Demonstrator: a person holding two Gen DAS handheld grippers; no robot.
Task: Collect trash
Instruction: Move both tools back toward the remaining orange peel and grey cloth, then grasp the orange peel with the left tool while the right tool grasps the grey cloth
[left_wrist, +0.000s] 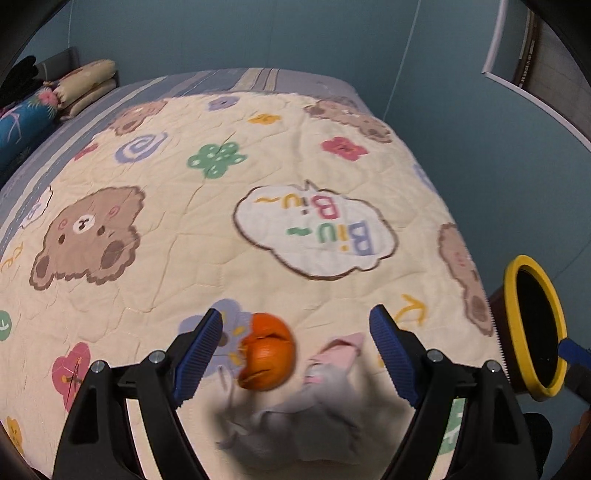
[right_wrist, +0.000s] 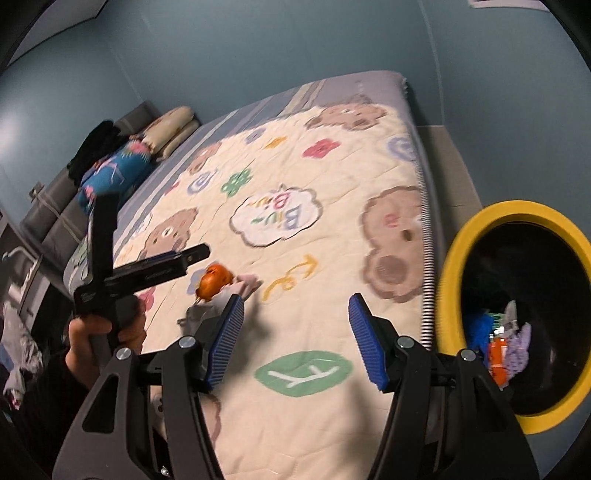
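Observation:
An orange peel (left_wrist: 267, 350) lies on the cartoon bear quilt (left_wrist: 184, 229) near the bed's front. A crumpled pink and grey wrapper (left_wrist: 328, 373) lies right beside it. My left gripper (left_wrist: 295, 315) hovers over both with its jaws wide open, touching neither. In the right wrist view the peel (right_wrist: 216, 280) and the wrapper (right_wrist: 247, 282) lie just beyond the left gripper (right_wrist: 201, 254), held by a hand (right_wrist: 99, 332). My right gripper (right_wrist: 295, 302) is open over bare quilt (right_wrist: 332, 251), nothing between its fingers. A yellow-rimmed bin (right_wrist: 448, 295) stands off the bed's right edge.
The bin (left_wrist: 517, 269) holds blue, orange and lilac scraps (right_wrist: 498, 339). Folded pillows (left_wrist: 85, 85) and a blue floral bolster (left_wrist: 22, 122) lie at the bed's head. Teal walls (left_wrist: 461, 147) close in behind and to the right.

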